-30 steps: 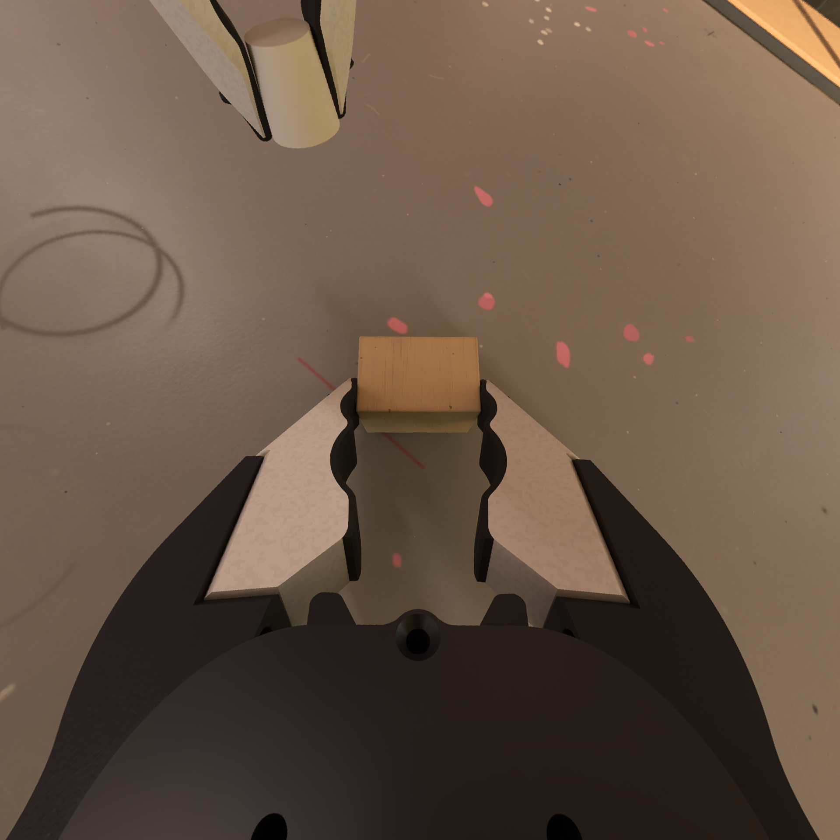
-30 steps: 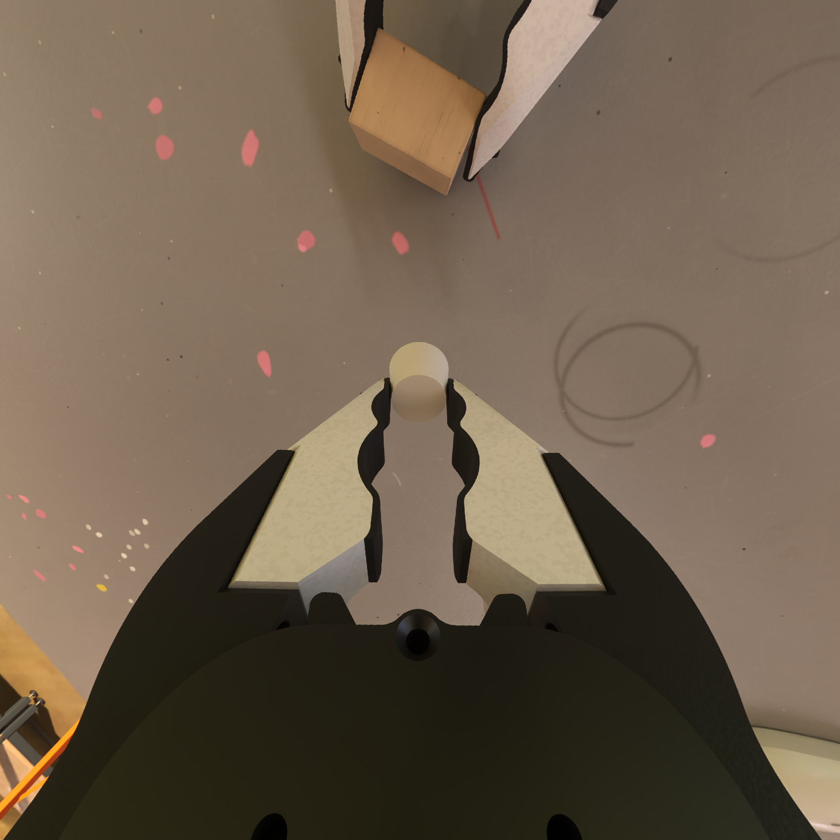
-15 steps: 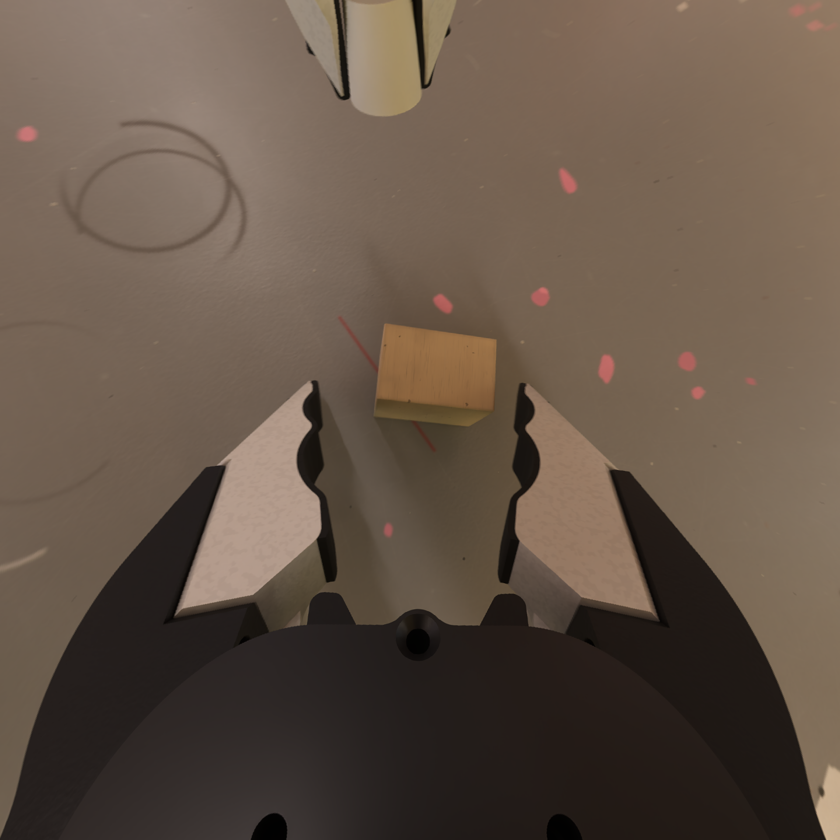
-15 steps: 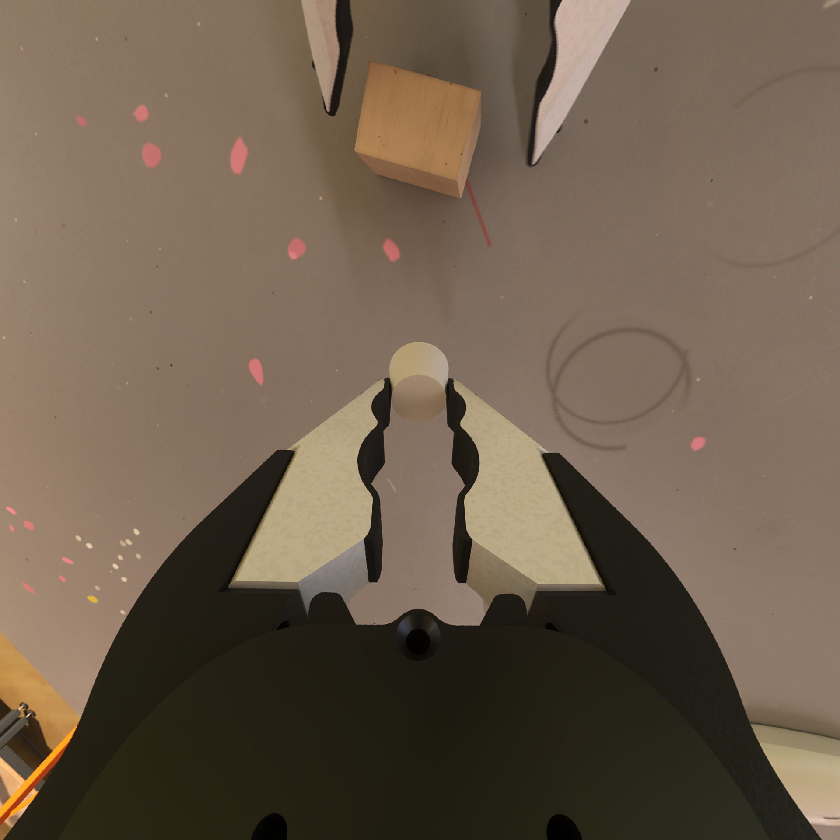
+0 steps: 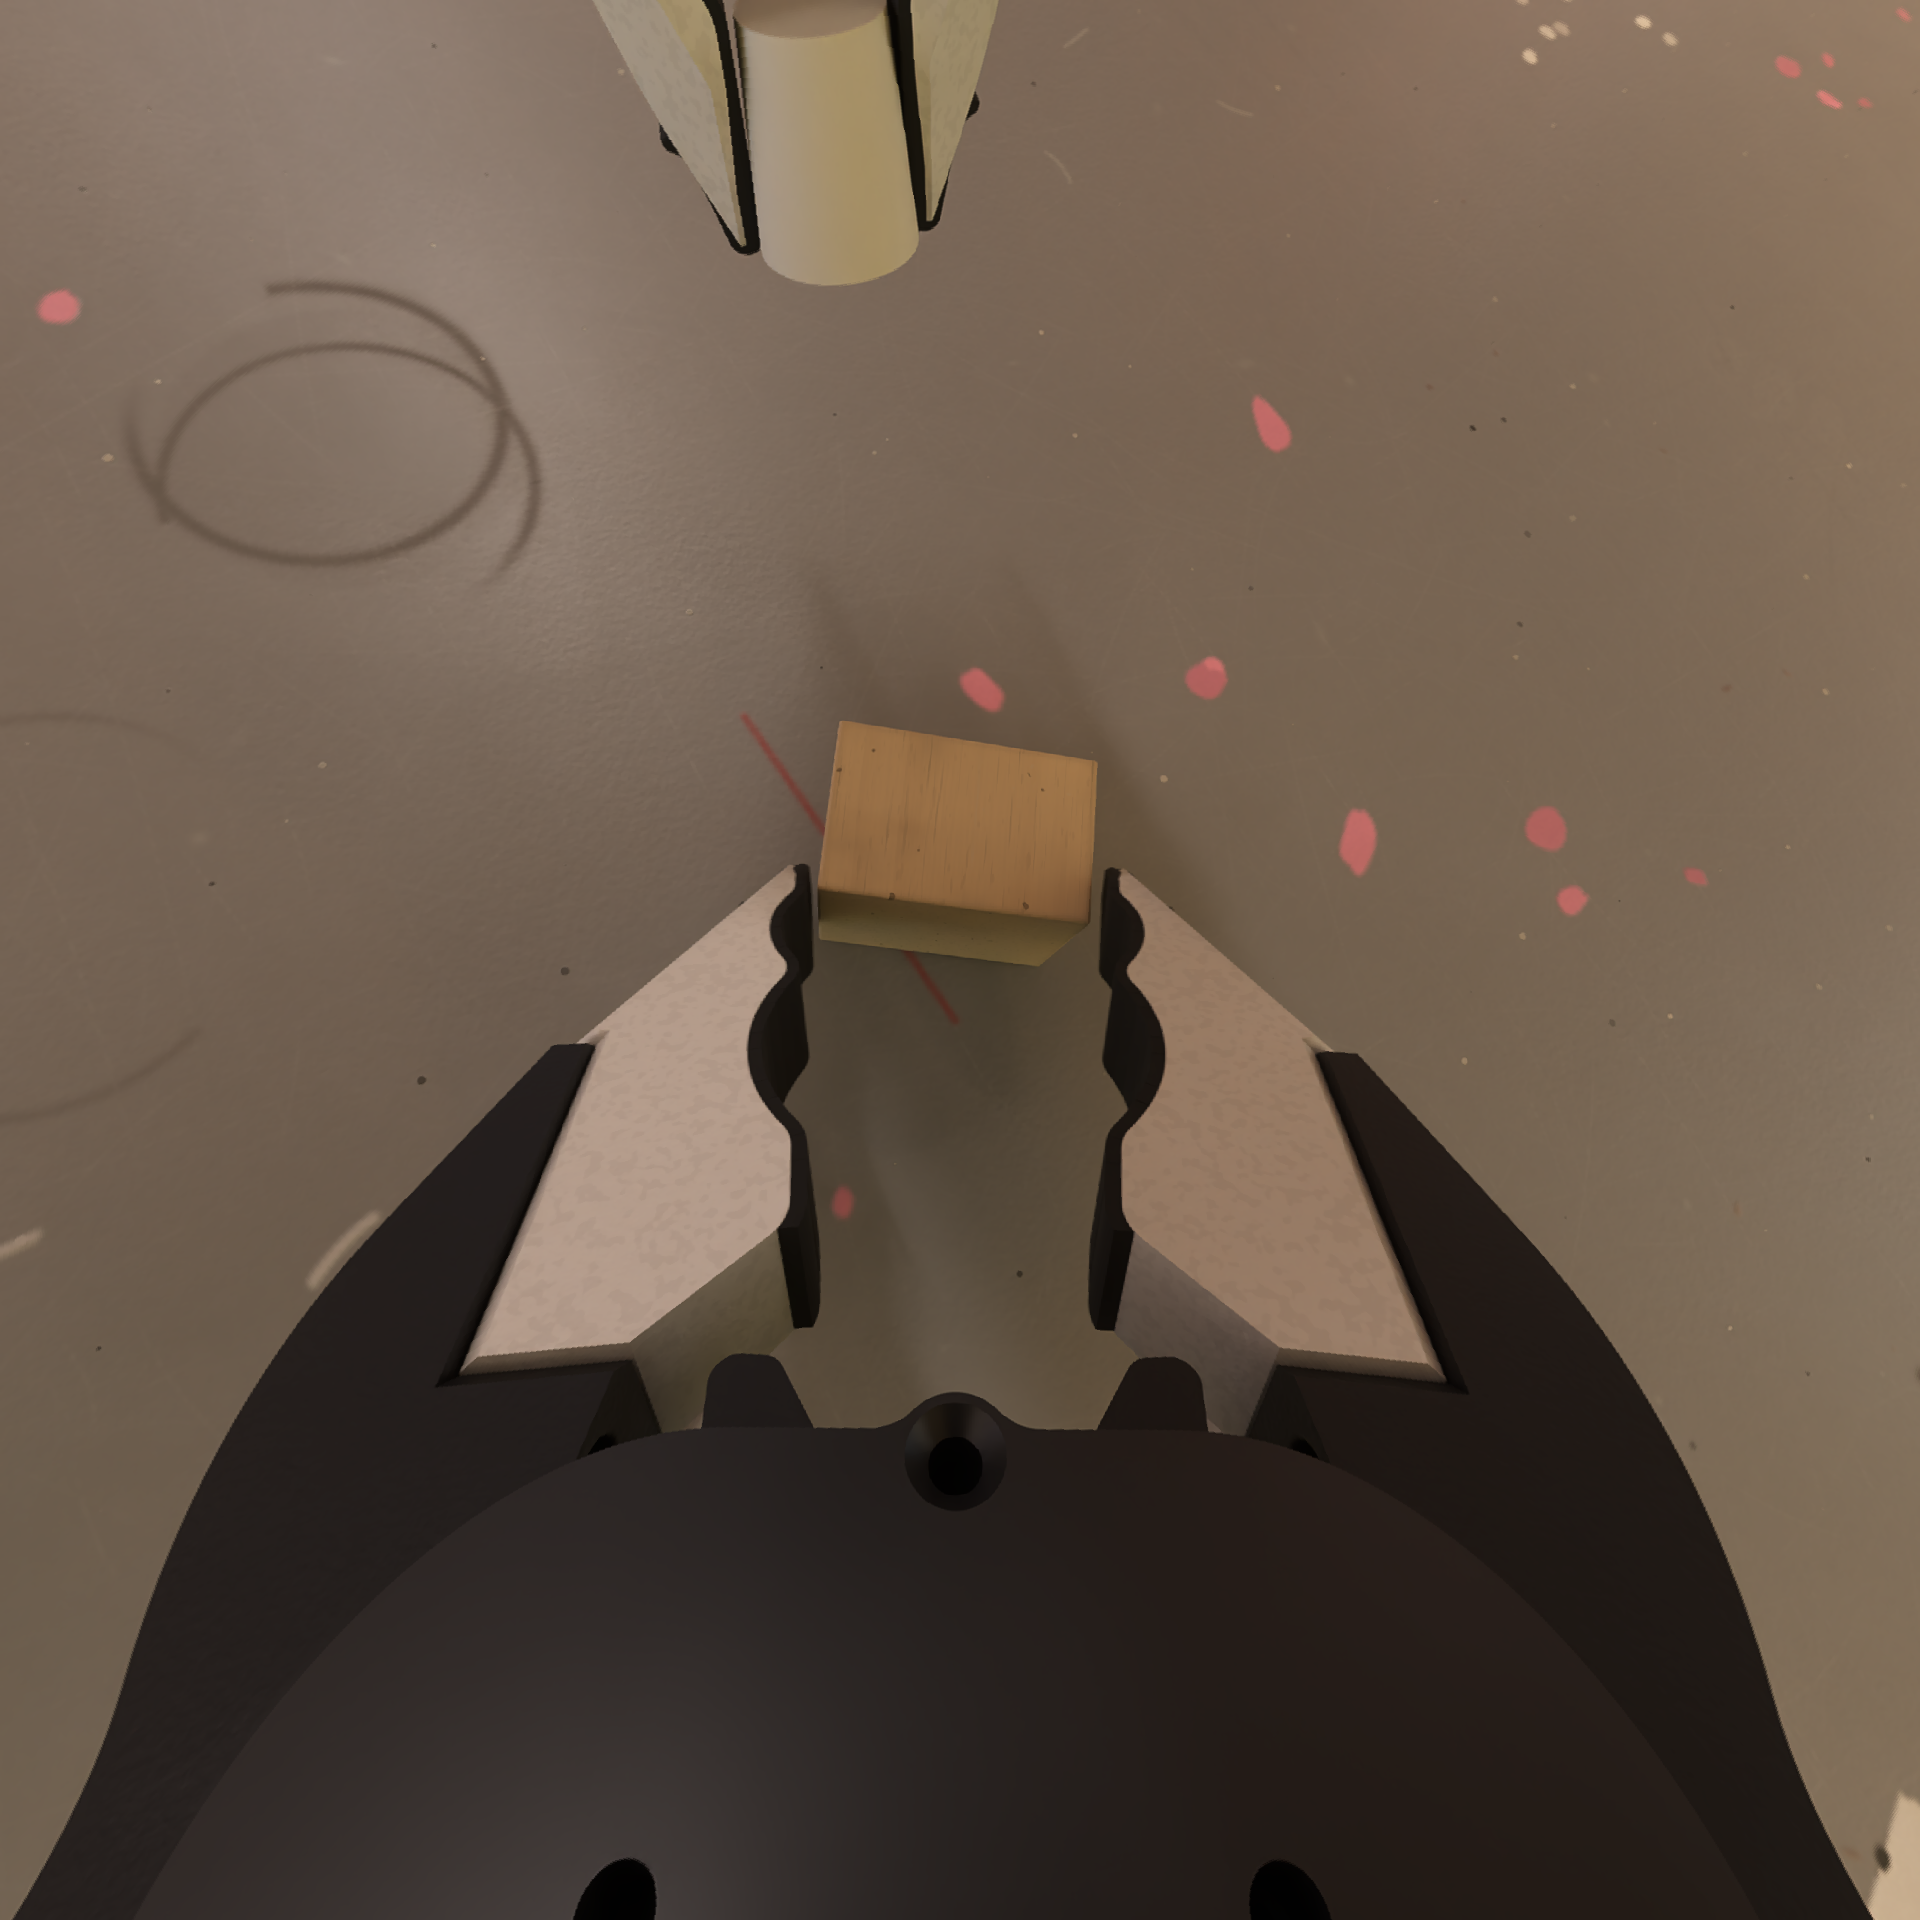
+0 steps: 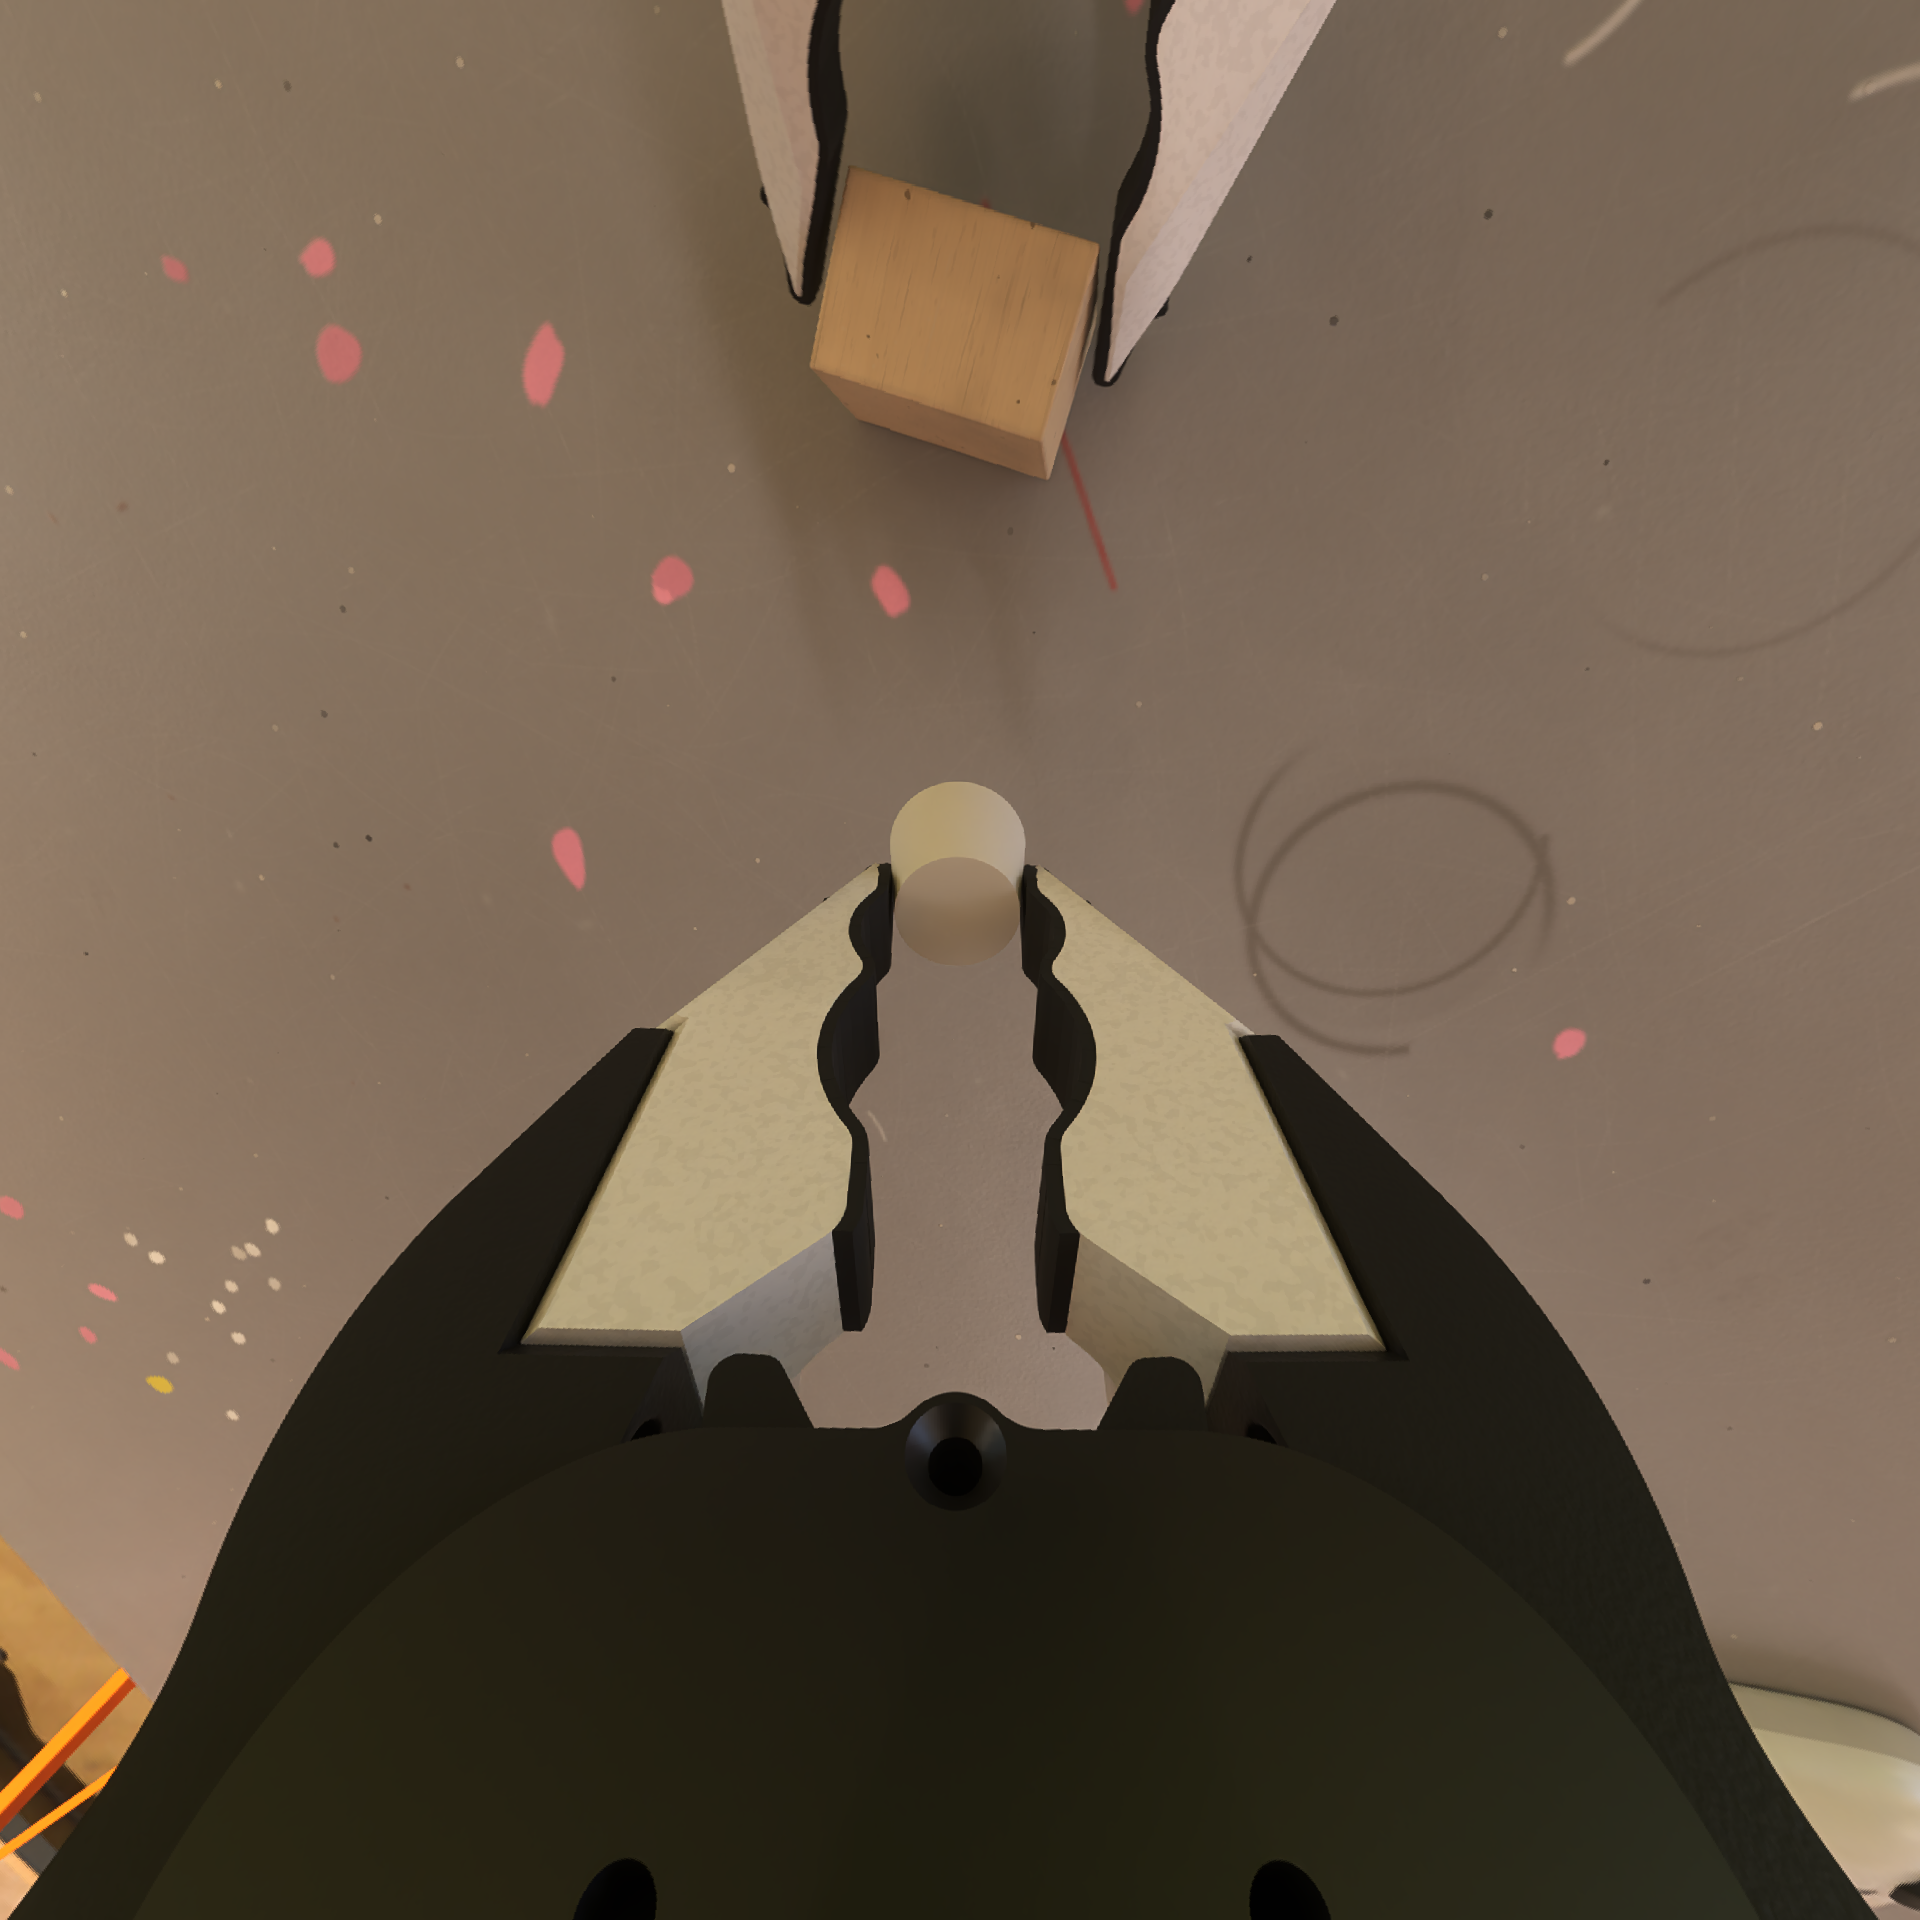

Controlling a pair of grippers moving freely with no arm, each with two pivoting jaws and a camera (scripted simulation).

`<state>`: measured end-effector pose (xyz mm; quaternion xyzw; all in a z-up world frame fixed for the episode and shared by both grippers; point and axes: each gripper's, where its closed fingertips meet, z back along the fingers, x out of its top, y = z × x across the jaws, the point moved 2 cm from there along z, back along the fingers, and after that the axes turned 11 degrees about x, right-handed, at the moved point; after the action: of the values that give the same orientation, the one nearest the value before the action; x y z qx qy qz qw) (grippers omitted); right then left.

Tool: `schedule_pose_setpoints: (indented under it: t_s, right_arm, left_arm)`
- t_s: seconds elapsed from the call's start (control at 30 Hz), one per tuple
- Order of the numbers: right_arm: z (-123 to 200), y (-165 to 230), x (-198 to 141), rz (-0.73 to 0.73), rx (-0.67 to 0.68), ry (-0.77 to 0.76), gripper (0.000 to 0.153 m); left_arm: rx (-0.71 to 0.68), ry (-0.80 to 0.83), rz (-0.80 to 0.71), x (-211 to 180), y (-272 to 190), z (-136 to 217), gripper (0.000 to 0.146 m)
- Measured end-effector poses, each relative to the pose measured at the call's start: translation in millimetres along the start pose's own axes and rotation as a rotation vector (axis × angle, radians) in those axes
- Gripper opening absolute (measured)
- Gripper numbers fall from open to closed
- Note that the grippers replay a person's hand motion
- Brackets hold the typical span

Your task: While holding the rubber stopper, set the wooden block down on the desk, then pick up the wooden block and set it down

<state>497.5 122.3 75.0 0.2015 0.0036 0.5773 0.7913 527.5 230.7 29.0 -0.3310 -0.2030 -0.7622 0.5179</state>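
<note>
The wooden block is a light tan cube low on the grey desk, turned slightly askew. My left gripper straddles it, and both pads meet its sides. It shows the same way at the top of the right wrist view, block between the left gripper's fingers. My right gripper is shut on the cream rubber stopper and holds it at its fingertips above the desk. The stopper also shows in the right gripper at the top of the left wrist view.
The desk bears pink paint spots, a thin red line by the block and dark ring marks. A wooden surface with orange lines lies at the lower left of the right wrist view. A pale rounded object is at its lower right.
My left gripper let the block go and opened wide above it. It has now come back down and closed around the block. The right gripper kept hold of the stopper.
</note>
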Motion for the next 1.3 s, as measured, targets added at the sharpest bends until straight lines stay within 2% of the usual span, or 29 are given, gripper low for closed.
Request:
schedule_pose_setpoints:
  t_s: [0.57, 1.3]
  right_arm:
    - [1.8, -1.6, -0.7, -0.005, -0.022, 0.005, 0.024]
    - [-0.2, -0.7, -0.5, -0.004, -0.025, 0.021, 0.024]
  left_arm:
    - [-0.067, -0.046, -0.035, -1.3, -3.5, 2.7, 0.052]
    - [-0.048, -0.070, -0.057, -2.2, -0.8, 2.1, 0.052]
